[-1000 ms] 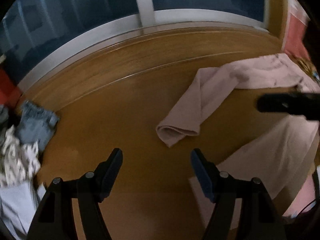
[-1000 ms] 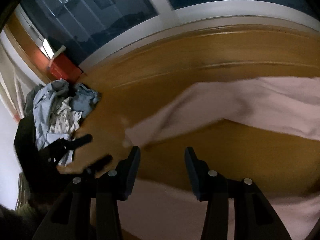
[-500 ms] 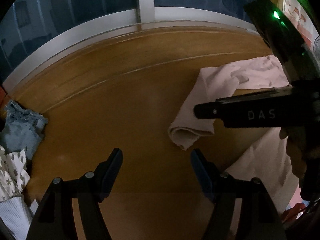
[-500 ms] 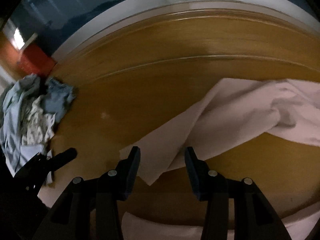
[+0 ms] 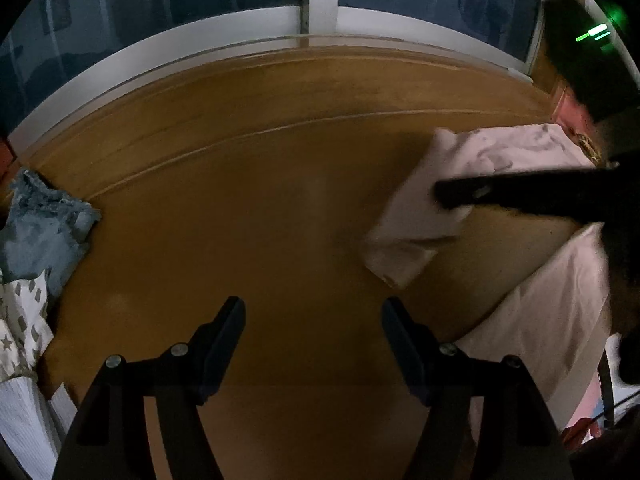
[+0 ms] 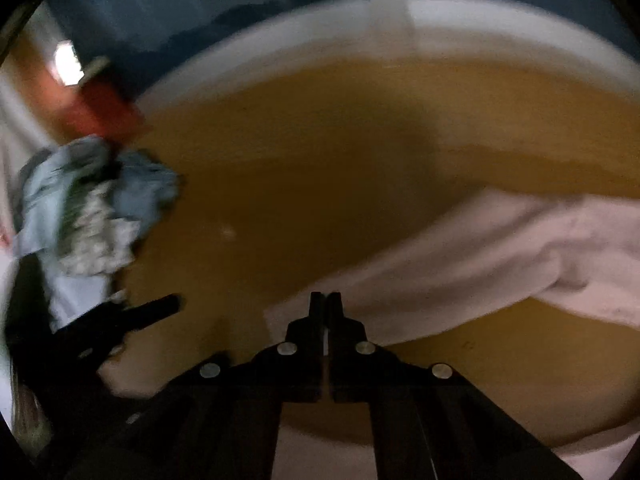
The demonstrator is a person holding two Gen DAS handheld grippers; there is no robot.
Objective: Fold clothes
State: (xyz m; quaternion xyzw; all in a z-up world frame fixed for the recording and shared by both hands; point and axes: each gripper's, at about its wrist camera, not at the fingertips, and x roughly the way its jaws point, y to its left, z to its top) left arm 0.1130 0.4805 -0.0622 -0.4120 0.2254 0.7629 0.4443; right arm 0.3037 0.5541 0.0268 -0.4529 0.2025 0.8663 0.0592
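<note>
- The pink garment (image 6: 500, 248) is seen spread loosely over the wooden floor (image 5: 248, 216), on the right side of both views, with one long sleeve (image 5: 412, 220) stretched out from the body and its cuff end lying flat on the boards.
- The right gripper (image 6: 326, 304) is seen with its jaws together on the sleeve near its free end; they have just been closing, and the thin cloth is pinched between them.
- The left gripper (image 5: 312, 320) is held with its jaws apart over bare floor, nothing between them, the sleeve's cuff ahead and to its right.
- The fabric is judged light, soft and limp: sagging and trailing are to be expected when it is lifted, and nothing in it is fragile.
- A hold is best taken at an edge or seam, at a cuff, a shoulder or the hem.
- A pile of other clothes (image 6: 96, 208), blue and patterned, is seen well apart at the left.
- No brand, label or writing can be read in these views; only a green light (image 5: 596, 32) shows on the right gripper's housing.
</note>
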